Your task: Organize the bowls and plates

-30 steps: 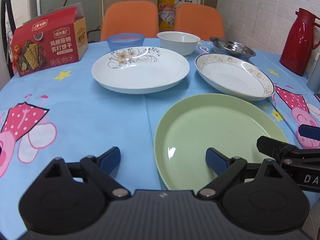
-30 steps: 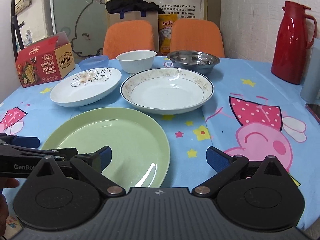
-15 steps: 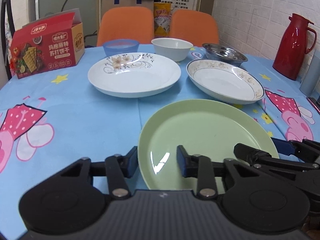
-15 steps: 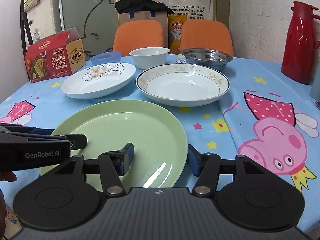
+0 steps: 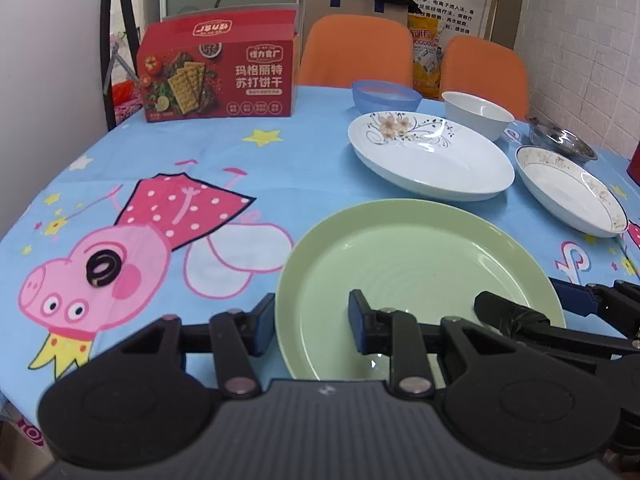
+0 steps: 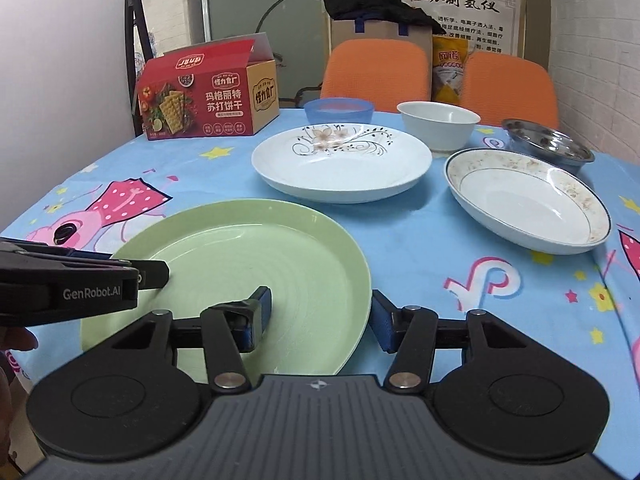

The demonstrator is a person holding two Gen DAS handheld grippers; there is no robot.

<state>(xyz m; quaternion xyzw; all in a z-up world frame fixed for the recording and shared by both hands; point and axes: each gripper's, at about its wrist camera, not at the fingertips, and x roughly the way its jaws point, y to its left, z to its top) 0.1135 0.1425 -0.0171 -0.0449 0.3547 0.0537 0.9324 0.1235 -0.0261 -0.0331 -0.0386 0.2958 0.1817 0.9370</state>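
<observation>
Blue cartoon-print cloth covered the surface [image 6: 400, 240], with two orange chairs [image 6: 376, 68] behind its far edge and a white brick wall off to one side. Everything is placed from the green plate [image 6: 248, 256], which lay flat nearest the cameras. Left tool [image 5: 311, 322] straddled the plate's left rim, one pad outside and one over the inside, pads partly spread; whether they pressed the rim could not be told. Right tool [image 6: 320, 316] did the same on the plate's right rim, pads likewise partly spread with the rim between them, contact unclear.

Beyond the green plate sat the floral white plate [image 6: 342, 164], apart from it. Right of that and beyond the green plate lay the gold-rimmed plate [image 6: 528, 200], just in front of the steel bowl [image 6: 548, 146]. Farther back stood the white bowl [image 6: 440, 124] and the blue bowl [image 6: 338, 110], the latter partly hidden behind the floral plate. Far back and left of the green plate stood the red cracker box [image 6: 204, 104], lid flap up. A small black coil [image 5: 102, 268] rested on the pig print left of the plate.

Each tool's body cut off the plate's near edge. The plate is round, so it showed no long axis.
</observation>
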